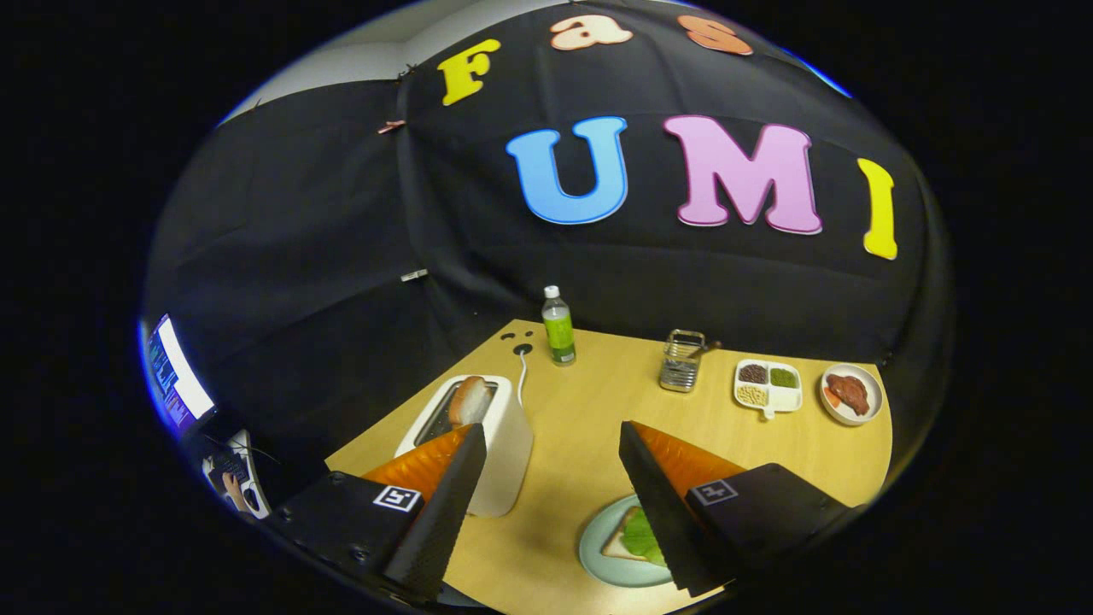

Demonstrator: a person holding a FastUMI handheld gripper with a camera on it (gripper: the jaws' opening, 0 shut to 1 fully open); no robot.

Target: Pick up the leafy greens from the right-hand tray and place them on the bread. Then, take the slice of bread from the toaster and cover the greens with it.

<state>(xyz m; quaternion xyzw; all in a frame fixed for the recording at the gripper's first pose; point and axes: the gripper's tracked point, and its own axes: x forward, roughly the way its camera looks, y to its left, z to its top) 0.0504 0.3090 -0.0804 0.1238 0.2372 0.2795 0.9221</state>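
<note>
My gripper (553,444) is open, held above the wooden table with nothing between its fingers. Below the right finger sits a pale green plate (598,559) carrying a slice of bread (622,540) with leafy greens (639,535) lying on top; the finger hides part of both. Just ahead of the left finger stands a white toaster (505,444) with a slice of bread (469,401) sticking up out of its slot.
Beyond the fingers stand a green drink bottle (558,327) and a metal wire rack (682,361). Right of the rack lie a white divided tray of beans and seeds (768,387) and a white dish of meat (851,394). A person's hand rests at a keyboard (235,489) beside a lit screen, left of the table.
</note>
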